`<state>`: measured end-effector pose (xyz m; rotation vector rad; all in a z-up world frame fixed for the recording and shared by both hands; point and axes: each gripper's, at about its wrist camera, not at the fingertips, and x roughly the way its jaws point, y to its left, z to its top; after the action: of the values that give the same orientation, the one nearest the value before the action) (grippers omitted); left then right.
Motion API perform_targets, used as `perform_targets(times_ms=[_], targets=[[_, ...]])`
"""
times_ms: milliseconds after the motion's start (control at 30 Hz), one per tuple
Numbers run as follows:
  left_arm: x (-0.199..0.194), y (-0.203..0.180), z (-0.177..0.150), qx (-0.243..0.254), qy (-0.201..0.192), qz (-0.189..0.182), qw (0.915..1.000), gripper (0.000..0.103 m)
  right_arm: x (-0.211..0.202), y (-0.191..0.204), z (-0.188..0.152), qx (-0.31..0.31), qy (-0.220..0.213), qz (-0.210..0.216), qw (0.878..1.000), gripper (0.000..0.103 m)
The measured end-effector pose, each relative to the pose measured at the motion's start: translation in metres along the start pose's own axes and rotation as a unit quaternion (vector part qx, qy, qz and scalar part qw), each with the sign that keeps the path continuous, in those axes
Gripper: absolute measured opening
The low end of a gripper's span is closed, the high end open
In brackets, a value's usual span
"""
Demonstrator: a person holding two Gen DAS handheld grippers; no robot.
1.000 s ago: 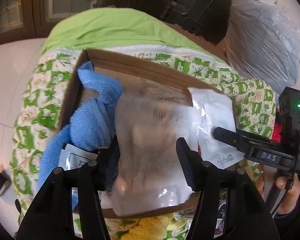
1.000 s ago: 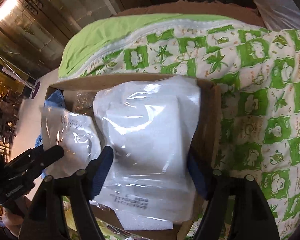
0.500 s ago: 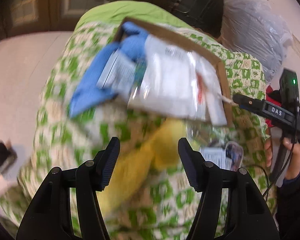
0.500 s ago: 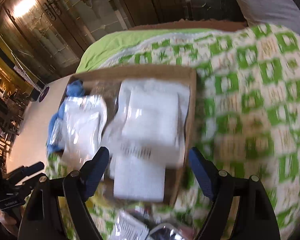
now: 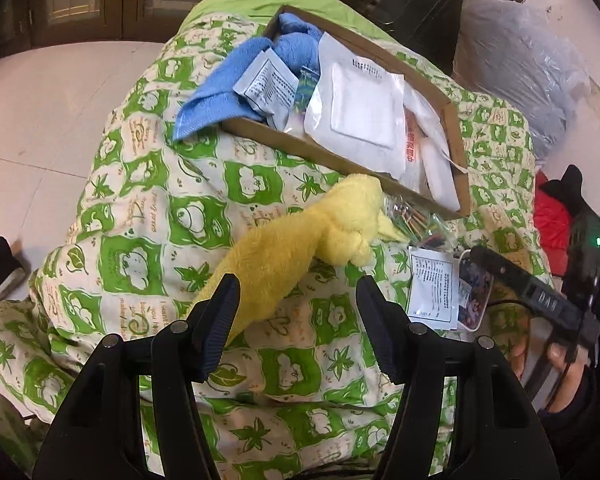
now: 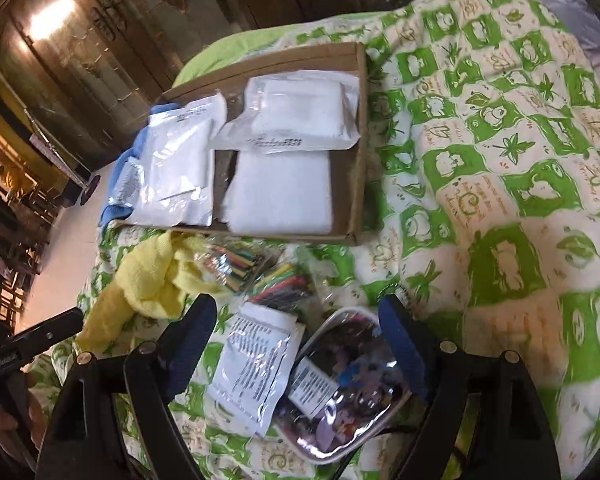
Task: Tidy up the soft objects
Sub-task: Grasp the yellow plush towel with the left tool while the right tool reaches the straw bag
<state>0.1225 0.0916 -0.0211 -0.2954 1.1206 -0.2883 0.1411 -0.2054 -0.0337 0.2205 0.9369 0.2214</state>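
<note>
A shallow cardboard box point(image 5: 456, 132) point(image 6: 358, 152) lies on a green-and-white quilt. It holds a blue towel point(image 5: 236, 76) point(image 6: 120, 168) and several white plastic packets point(image 5: 360, 112) point(image 6: 284, 192). A yellow towel point(image 5: 300, 248) point(image 6: 148, 280) lies on the quilt in front of the box. My left gripper point(image 5: 296, 300) is open and empty, just above the yellow towel's near end. My right gripper point(image 6: 296, 320) is open and empty above a white leaflet packet point(image 6: 252, 368) and a clear cartoon pouch point(image 6: 340, 384).
Bags of coloured sticks point(image 6: 240, 264) point(image 5: 412, 220) lie between the yellow towel and the box. A large grey plastic bag point(image 5: 516, 68) sits behind the bed at right. Pale floor point(image 5: 40, 92) lies at left. Dark wooden cabinets point(image 6: 80, 40) stand behind.
Both grippers pulled back from the box, leaving the white packets lying in it. The left gripper now hovers over the yellow towel, the right over the packet and pouch.
</note>
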Motion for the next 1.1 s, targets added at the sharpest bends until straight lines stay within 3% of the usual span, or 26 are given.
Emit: perform_targets(times_ms=[200, 700, 800, 1100], targets=[[0.005, 0.006, 0.0, -0.02, 0.013, -0.004, 0.9997, 0.068, -0.008, 0.009, -0.016, -0.022, -0.016, 0.001, 1.0, 0.084], [0.011, 0.002, 0.0, -0.012, 0.019, -0.011, 0.9997, 0.068, -0.014, -0.005, -0.02, -0.006, -0.014, 0.013, 1.0, 0.084], [0.013, -0.008, 0.003, 0.006, 0.025, -0.013, 0.9996, 0.068, -0.012, -0.003, -0.02, -0.007, -0.01, 0.015, 1.0, 0.084], [0.041, -0.073, 0.042, 0.143, 0.026, 0.055, 0.9879, 0.068, -0.006, -0.001, -0.019, -0.016, 0.015, 0.02, 1.0, 0.084]])
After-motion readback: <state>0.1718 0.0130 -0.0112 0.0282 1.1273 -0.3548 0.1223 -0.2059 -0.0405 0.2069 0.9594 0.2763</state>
